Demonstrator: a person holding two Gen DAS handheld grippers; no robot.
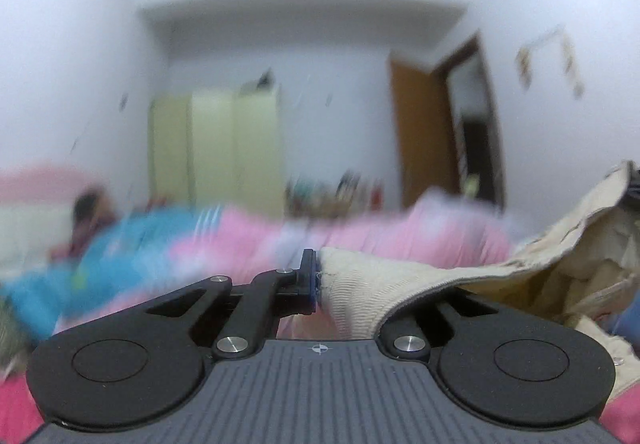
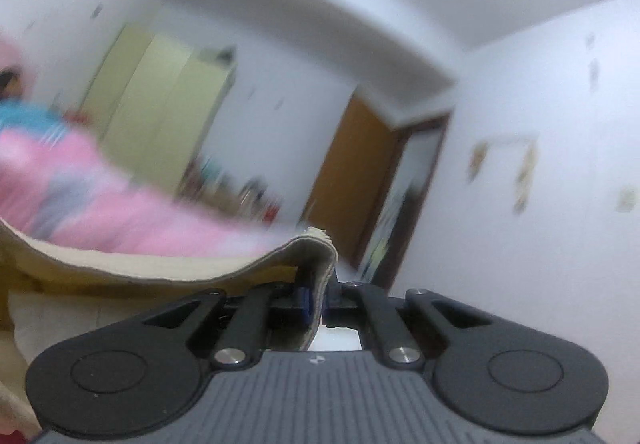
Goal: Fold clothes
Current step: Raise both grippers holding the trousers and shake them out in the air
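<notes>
My left tool [image 1: 316,280] and right tool [image 2: 318,298] each clench one end of the beige garment [image 1: 520,276], which is raised over the pink bed [image 1: 400,240]; its long axis spans left-right between them.

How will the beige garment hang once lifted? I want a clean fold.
The beige garment probably hangs floppy: it sags between the left gripper and right gripper. Its thick ribbed edge looks fairly grippy. It seems light, draping over the linkage.
</notes>
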